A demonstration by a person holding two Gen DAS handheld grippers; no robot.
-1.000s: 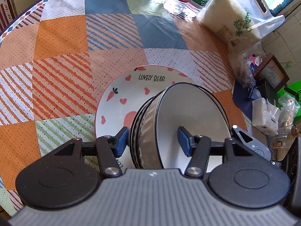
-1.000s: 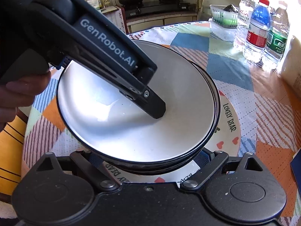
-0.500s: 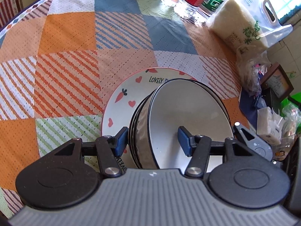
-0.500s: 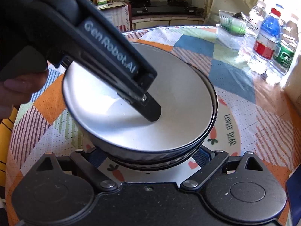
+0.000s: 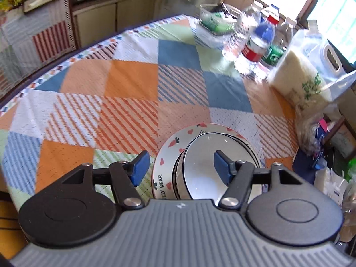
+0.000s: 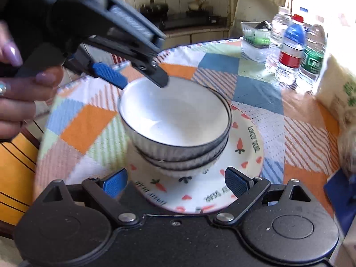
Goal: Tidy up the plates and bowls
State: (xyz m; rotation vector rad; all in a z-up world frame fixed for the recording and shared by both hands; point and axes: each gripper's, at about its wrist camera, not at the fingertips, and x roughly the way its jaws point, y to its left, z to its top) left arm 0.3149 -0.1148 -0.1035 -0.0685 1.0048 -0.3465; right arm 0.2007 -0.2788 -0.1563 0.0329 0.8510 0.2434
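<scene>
Bowls, nested in a stack, sit on the "Lovely Bear" plate at the near edge of the patchwork tablecloth, as seen from my left wrist. My left gripper hangs above them with its blue pads spread wide and gripping nothing; one pad is over the cloth beside the plate, the other over the white hollow of the top bowl. Water bottles and a bag of rice stand well apart at the far side. This view is tilted and slightly blurred, and I judge the hand is pitched up and away from the stack.

From my right wrist, the bowl stack rests upright near the middle of the plate, three ribbed bowls by my count. My right gripper is low and level, jaws wide, one pad on either side of the plate's near rim and holding nothing. My left gripper hovers just over the top bowl's far rim, my hand wrapped round its handle.

The risk, as I judge it: the lower finger of the left gripper could clip the rim and tip the stack, or a push from my right could slide the plate toward the table edge.
</scene>
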